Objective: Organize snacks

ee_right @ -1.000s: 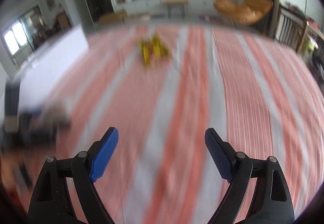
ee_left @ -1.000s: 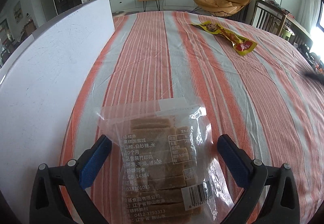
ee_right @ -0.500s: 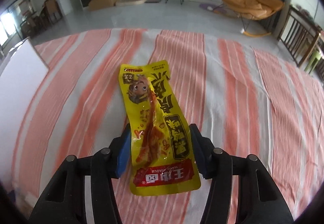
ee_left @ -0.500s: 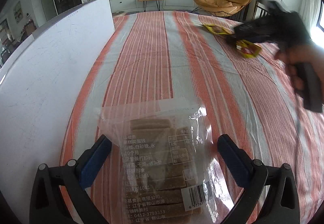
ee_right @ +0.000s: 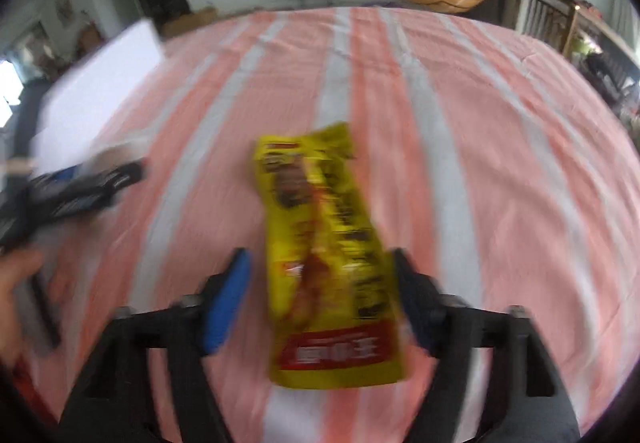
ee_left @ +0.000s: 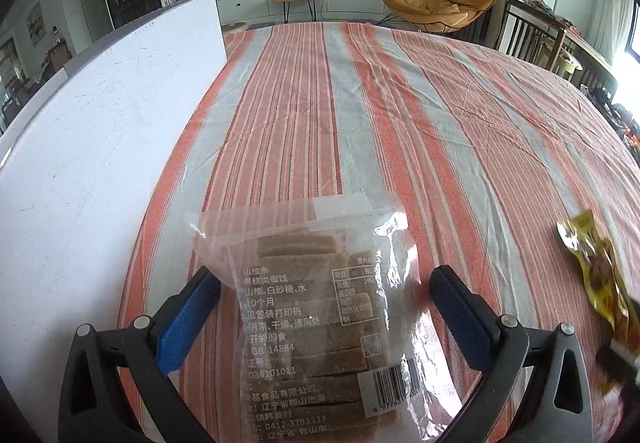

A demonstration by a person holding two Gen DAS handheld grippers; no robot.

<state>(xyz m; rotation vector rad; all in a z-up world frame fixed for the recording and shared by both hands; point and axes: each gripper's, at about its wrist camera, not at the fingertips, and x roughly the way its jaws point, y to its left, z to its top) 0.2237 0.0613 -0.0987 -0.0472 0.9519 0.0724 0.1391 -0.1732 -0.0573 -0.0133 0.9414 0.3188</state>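
Observation:
A clear bag of brown snack bars [ee_left: 316, 307] lies on the striped tablecloth between the fingers of my left gripper [ee_left: 324, 303], which is open and does not touch it. My right gripper [ee_right: 320, 283] is shut on a yellow snack packet [ee_right: 324, 255] and holds it above the cloth; this view is blurred by motion. The yellow packet also shows at the right edge of the left wrist view [ee_left: 600, 275]. The left gripper shows at the left of the right wrist view [ee_right: 80, 191].
A white board [ee_left: 92, 123] stands along the left side of the table. The orange and grey striped tablecloth [ee_left: 400, 103] covers the table. Chairs and a TV unit stand beyond the far edge.
My right gripper closed on the yellow packet at the far right, lifted it and carried it toward the near side, close to the left gripper. The left gripper and clear bag stayed still.

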